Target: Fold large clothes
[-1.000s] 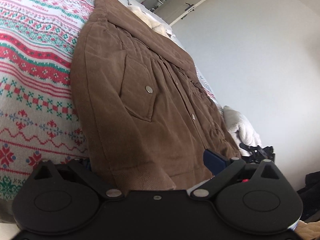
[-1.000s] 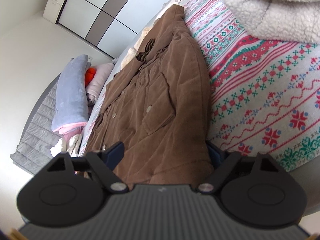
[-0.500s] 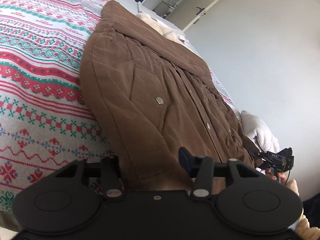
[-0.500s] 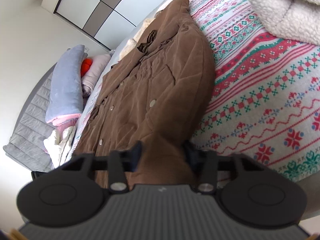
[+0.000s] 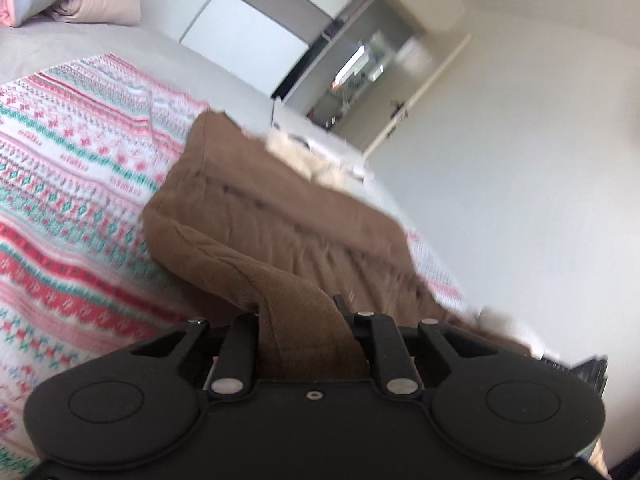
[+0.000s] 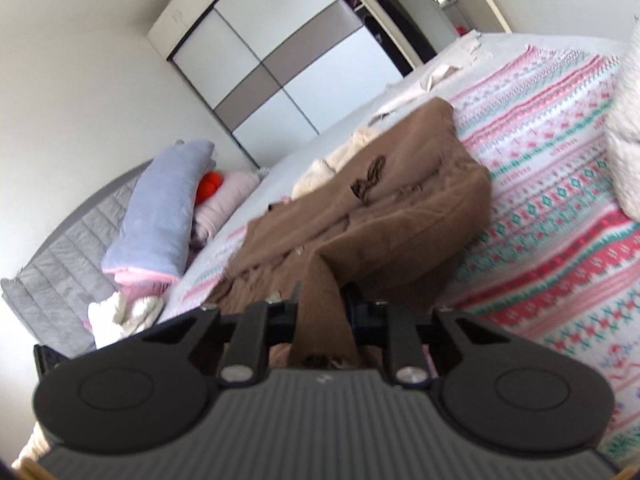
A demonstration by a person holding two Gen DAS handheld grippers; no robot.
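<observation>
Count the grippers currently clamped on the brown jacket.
2. The left gripper pinches the brown jacket at its near hem; the right gripper pinches the same hem further along.

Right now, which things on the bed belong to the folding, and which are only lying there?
For the job:
jacket
left tongs, shut on its hem
right tongs, shut on its hem

Lying about:
blanket
blue pillow
pink pillow
orange thing

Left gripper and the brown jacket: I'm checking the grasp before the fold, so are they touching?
Touching. In the left wrist view the left gripper has its fingers closed on the brown jacket hem, fabric pinched between them.
</observation>
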